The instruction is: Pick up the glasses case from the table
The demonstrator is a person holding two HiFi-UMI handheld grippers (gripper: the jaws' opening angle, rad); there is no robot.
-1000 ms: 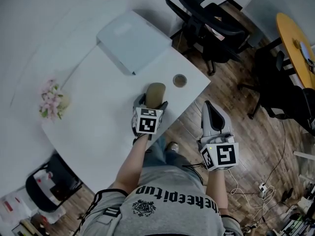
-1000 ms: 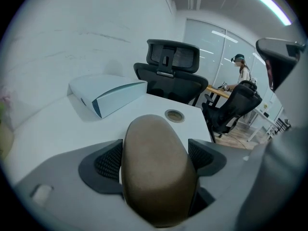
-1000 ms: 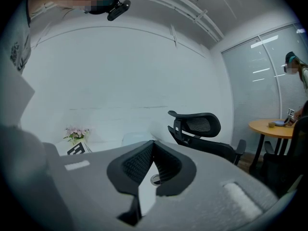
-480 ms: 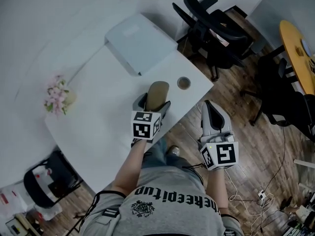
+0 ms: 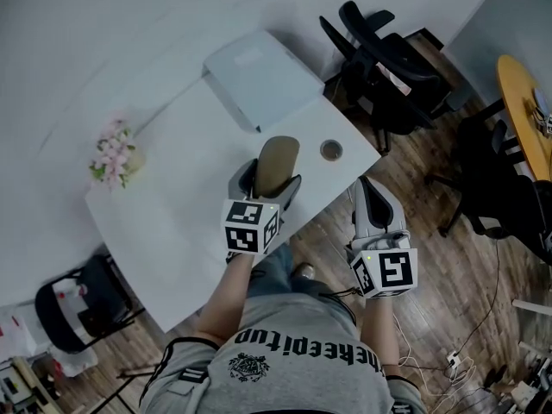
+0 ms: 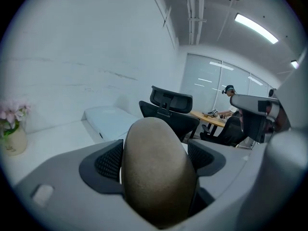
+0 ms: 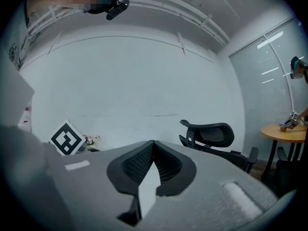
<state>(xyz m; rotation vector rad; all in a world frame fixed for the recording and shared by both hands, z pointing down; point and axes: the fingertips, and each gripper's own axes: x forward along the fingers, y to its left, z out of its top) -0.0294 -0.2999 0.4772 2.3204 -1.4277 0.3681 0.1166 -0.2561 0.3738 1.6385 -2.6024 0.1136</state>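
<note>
- Since the left gripper (image 5: 267, 184) has its jaws closed on the glasses case (image 5: 278, 160), I count the grasp as made. The left gripper view shows both ribbed pads pressed against the sides of the brown, rounded case.
- Compared with a second ago, the marker cube on that gripper has tipped and sits lower in the head view, now showing two faces instead of one. The case still sticks out forward from the jaws.
- The table (image 5: 172, 205), the flat grey box (image 5: 263, 76) and the flower pot (image 5: 115, 153) have all slid right in the head view. I put that down to the head camera moving, not the objects.
- The case hangs over the near edge of the table, near the small round cup (image 5: 331, 151). From the left gripper view, which looks out level at the office chair, I judge it is off the surface.
- The right gripper (image 5: 368, 192) is held off the table over the wooden floor, jaws together on nothing.
- To my eye, the pick-up is all but done.
</note>
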